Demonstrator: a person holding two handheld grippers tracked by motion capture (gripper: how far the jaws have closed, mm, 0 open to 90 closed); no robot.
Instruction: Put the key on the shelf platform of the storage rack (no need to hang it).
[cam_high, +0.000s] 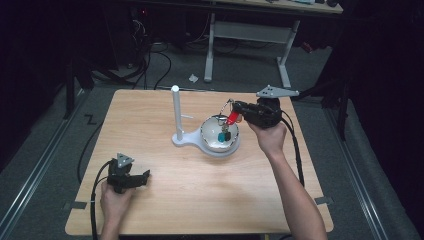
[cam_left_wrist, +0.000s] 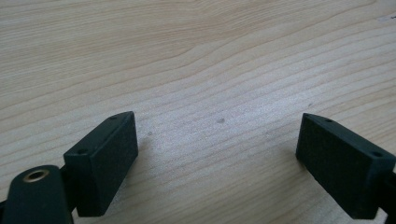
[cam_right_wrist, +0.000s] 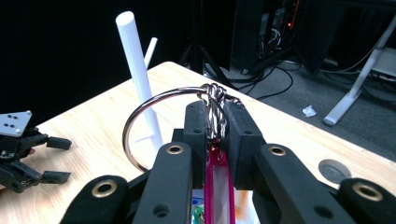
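Right gripper (cam_high: 239, 111), black, two-jaw, held above the far right part of the light wooden table (cam_high: 200, 195): jaws closed tight on a bunch of metal key rings (cam_right_wrist: 215, 112). Red plastic tag (cam_right_wrist: 217, 186) hangs from the rings between the jaws. Large steel ring (cam_right_wrist: 154, 126) loops out to the side of the jaws, toward the white post.

In the high view the key bunch (cam_high: 229, 120) hangs over the white round bowl (cam_high: 220, 145) approx. at its far rim; teal and dark pieces (cam_high: 223, 135) dangle down inside the bowl. Can't tell if they touch the bottom.

White upright peg stand (cam_high: 176, 112) w/ flat base sits just beside the bowl, base touching or joined to it; a short side peg sticks out partway up.

Left gripper (cam_high: 145, 177), black, rests low at the near left corner of the table, well apart from bowl and stand. Jaws wide, nothing between them, bare wood beneath.
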